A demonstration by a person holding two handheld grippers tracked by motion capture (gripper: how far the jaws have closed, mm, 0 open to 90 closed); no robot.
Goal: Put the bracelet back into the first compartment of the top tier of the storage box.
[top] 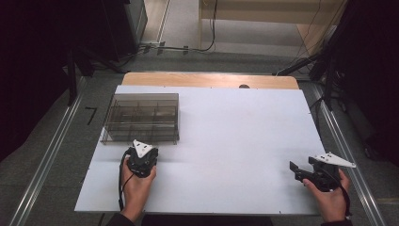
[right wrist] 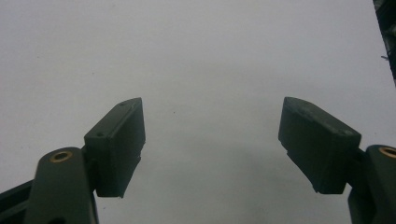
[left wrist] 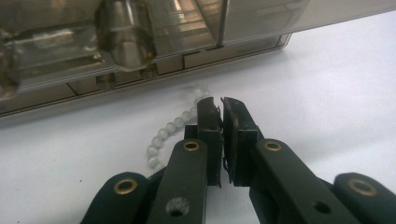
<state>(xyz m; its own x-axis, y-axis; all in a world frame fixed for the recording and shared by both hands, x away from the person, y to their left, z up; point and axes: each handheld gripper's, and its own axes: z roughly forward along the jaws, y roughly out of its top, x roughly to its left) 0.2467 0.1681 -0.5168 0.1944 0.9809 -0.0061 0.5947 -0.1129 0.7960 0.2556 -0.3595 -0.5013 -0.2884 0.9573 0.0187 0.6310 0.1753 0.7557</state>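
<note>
1. While closed to a hairline gap on the white tabletop (top: 235,141), left gripper (left wrist: 221,100) at about 7 o'clock on the table, just short of the smoky compartment box (top: 141,117); pads apparently pinching one end of a string of pale beads (left wrist: 170,128), though the contact itself hidden behind the jaws.
2. Bead string lying flat on the table between the gripper tips and the box's near wall, long axis running from roughly 12 o'clock at the tips down to 8 o'clock beside the gripper's body, curved.
3. Box directly at 12 o'clock from the left gripper (top: 142,157), near but apart; likely destination up and over that wall, so a lift before any forward travel.
4. Right gripper (top: 301,172) at about 4 o'clock on the table, well apart from beads and box; jaws spread wide with nothing between them (right wrist: 212,126). Left hand clearly the nearer.
5. Beads and box dividers plain in the left gripper view; in the high view, beads too small to make out.
</note>
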